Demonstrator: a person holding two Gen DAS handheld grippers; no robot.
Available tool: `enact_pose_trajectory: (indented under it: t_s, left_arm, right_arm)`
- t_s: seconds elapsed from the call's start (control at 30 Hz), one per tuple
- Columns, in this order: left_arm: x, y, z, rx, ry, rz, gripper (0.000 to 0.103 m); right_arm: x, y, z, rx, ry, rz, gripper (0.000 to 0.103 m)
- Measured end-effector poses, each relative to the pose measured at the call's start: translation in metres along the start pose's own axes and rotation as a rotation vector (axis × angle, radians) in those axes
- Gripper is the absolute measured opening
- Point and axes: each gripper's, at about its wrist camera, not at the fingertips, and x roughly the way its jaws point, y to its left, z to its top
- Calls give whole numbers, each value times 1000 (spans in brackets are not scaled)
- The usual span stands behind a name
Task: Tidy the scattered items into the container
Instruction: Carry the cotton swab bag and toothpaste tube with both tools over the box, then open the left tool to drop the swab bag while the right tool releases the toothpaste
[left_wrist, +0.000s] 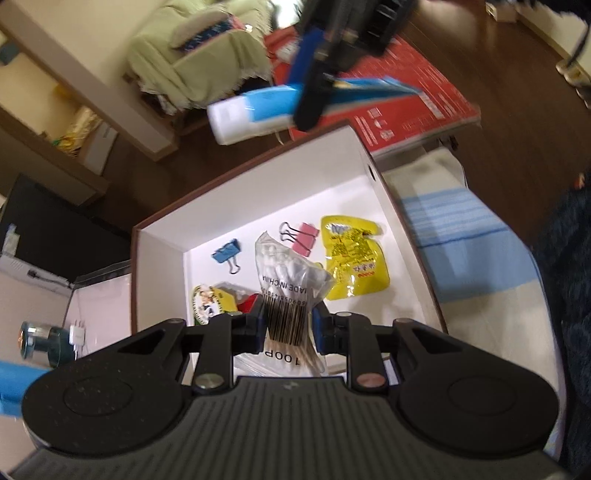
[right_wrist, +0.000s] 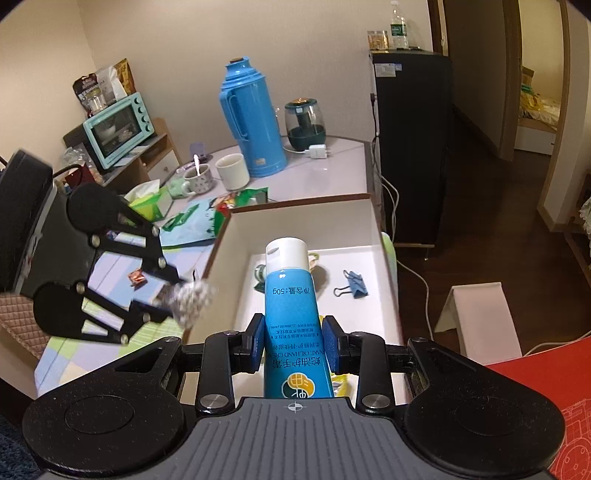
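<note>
White table (right_wrist: 332, 166), blue flask (right_wrist: 251, 122), dark wood floor (right_wrist: 480, 177)

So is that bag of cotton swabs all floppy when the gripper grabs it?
Probably yes. The bag of cotton swabs is thin clear plastic that already crumples and bunches where the left gripper pinches it. It likely weighs very little, since it is mostly air and thin sticks. The sticks inside may stiffen it a bit lengthwise, and the smooth film could slip.

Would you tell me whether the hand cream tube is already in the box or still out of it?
Still out: the right gripper is shut on the tube, holding it in the air above the box, cap forward.
</note>
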Motion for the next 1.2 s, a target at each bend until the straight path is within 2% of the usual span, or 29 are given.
enact_pose_trajectory:
  t_s: [0.4,0.47,0.57,0.73,0.97,1.2]
  left_arm:
    - [64,-16,5,130,85,-153,21]
    - [71,-16,5,127,88,-179,23]
    - [78,-17,3,128,88,-205,33]
    - [82,-12,-3,116,91,-216,39]
    - [83,10,-10,46,93,-185,39]
    - [86,34,-19,-13,102,-157,39]
  right_arm:
    - [23,-30,8,30,22,30,32]
    - [27,-33,10,32,26,35,32]
    - [33,-37,14,32,32,41,32]
    - [48,-42,21,22,52,54,32]
    - [79,-43,35,-20,86,76,32]
    - [117,-40,44,-127,139,47,32]
